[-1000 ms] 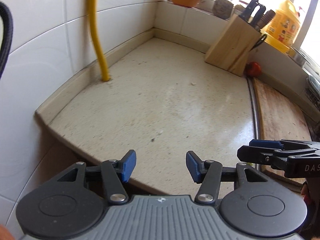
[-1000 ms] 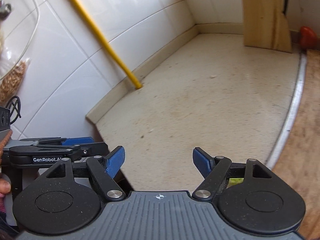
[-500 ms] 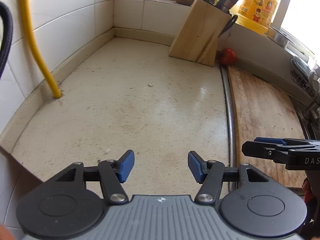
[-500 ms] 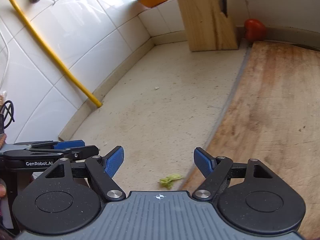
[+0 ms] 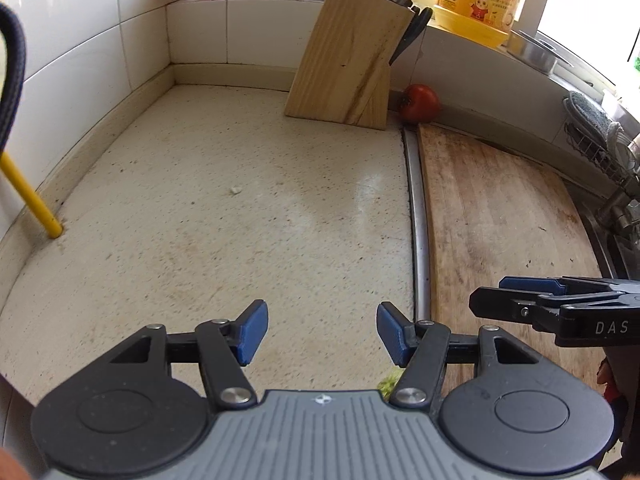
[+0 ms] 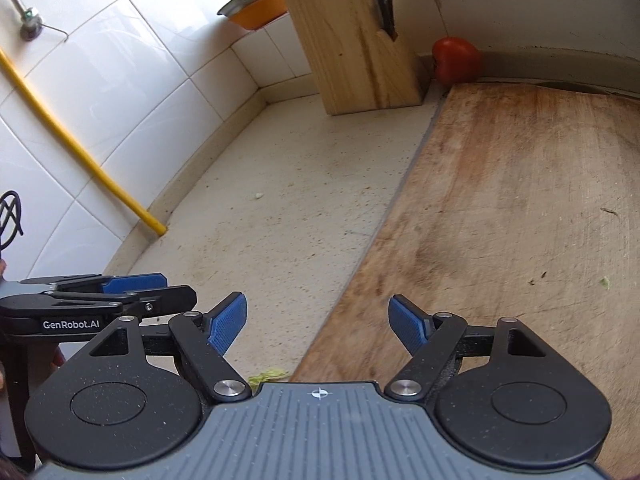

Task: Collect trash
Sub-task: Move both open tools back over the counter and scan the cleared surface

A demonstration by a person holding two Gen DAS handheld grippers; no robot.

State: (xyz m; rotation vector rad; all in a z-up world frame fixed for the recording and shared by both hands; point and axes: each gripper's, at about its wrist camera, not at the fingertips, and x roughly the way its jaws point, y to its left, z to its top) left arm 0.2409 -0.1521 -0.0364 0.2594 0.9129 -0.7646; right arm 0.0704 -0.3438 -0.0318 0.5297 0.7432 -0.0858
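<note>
Green scrap (image 6: 267, 376) lies on the desk (image 5: 240, 200) by the board (image 6: 500, 200) edge, under both grippers' bases, behind released fingers; right gripper (image 6: 318, 322) nearer than left gripper (image 5: 318, 336)

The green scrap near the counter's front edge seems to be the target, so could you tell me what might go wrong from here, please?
1. The green scrap lies almost under both open hand-held grippers, left and right, half hidden, so a grasp may miss.
2. The grippers sit side by side and could collide.
3. The white crumb is tiny and easily overlooked.
</note>
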